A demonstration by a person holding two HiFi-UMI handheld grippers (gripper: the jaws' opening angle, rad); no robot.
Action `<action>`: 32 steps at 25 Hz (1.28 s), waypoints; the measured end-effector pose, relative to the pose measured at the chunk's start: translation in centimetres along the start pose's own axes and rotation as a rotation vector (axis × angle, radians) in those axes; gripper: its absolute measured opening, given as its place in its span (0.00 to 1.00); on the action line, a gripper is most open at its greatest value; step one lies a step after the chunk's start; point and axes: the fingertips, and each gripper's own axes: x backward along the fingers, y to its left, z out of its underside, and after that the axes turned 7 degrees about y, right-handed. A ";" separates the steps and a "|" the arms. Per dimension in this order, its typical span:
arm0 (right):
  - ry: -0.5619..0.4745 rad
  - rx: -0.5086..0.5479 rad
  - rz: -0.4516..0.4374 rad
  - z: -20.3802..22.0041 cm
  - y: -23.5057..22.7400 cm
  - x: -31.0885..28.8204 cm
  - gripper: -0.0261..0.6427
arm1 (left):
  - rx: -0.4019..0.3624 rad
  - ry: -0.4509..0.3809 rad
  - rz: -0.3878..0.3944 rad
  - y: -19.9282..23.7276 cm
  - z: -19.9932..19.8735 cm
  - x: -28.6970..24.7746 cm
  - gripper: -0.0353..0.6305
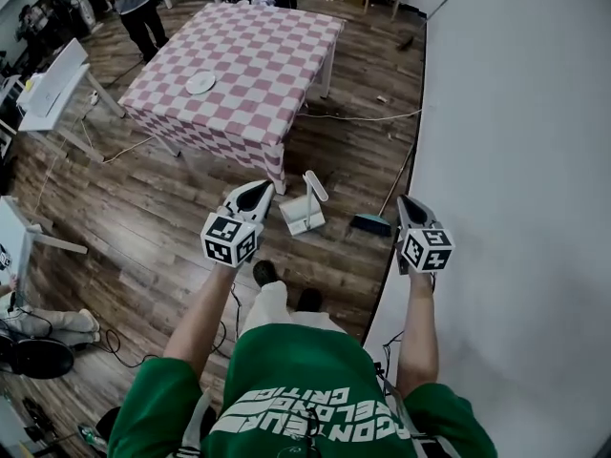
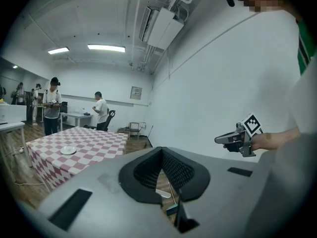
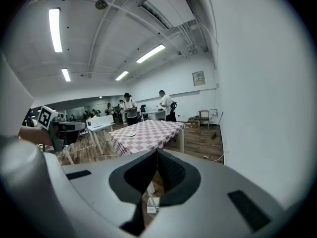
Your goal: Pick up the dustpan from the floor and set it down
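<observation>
Operator: green top (image 1: 305,380), both forearms stretched out toward the checked table (image 1: 258,113).
Left gripper (image 1: 256,197): held in the air short of the table's near corner. Its own view shows the jaws brought together at the tips with nothing caught in them.
Right gripper (image 1: 409,206): level with the left one, further out from the table and close to the white wall (image 1: 516,113). Jaws fully closed, empty.
Dustpan (image 1: 302,218): white, resting on the wooden floor (image 1: 162,208) just off the table's near corner, between the two grippers as the head view has it. Handle sticks up and tilts away. Neither gripper touches it.
Broom (image 1: 370,224): teal head on the floor, on the dustpan's far side from the table; stick slants up toward the wall.
Table: pink and white checked cloth hanging over the sides, standing beyond the dustpan.
Plate (image 1: 200,82): small, white, on the cloth toward the table's left edge.
Cable (image 1: 363,117): runs over the floor from the table's right side to the wall.
Bystanders: one person (image 1: 138,8) stands past the table's far left corner; others further back are too small to make out.
</observation>
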 end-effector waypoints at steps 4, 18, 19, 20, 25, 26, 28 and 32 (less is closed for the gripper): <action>0.023 0.023 -0.011 -0.3 0.5 -1.7 0.05 | 0.015 -0.004 0.000 1.5 0.2 -1.1 0.06; 0.129 0.078 -0.048 -1.5 3.5 -11.0 0.05 | 0.059 0.017 0.011 8.6 1.1 -4.3 0.06; 0.139 0.083 -0.056 -1.5 3.8 -11.8 0.05 | 0.061 0.021 0.012 9.1 1.3 -4.5 0.06; 0.149 0.088 -0.064 -1.5 4.2 -12.7 0.05 | 0.061 0.025 0.014 9.5 1.4 -4.6 0.06; 0.201 0.111 -0.096 -0.8 6.2 -16.6 0.05 | 0.087 0.041 0.020 11.8 2.5 -4.9 0.06; 0.213 0.117 -0.101 -0.6 6.5 -17.4 0.05 | 0.093 0.045 0.020 12.3 2.9 -5.0 0.06; 0.240 0.129 -0.109 0.0 7.1 -19.0 0.05 | 0.105 0.053 0.019 13.1 3.7 -5.1 0.06; 0.306 0.159 -0.123 1.5 8.1 -21.8 0.05 | 0.144 0.070 0.015 14.3 5.4 -5.2 0.06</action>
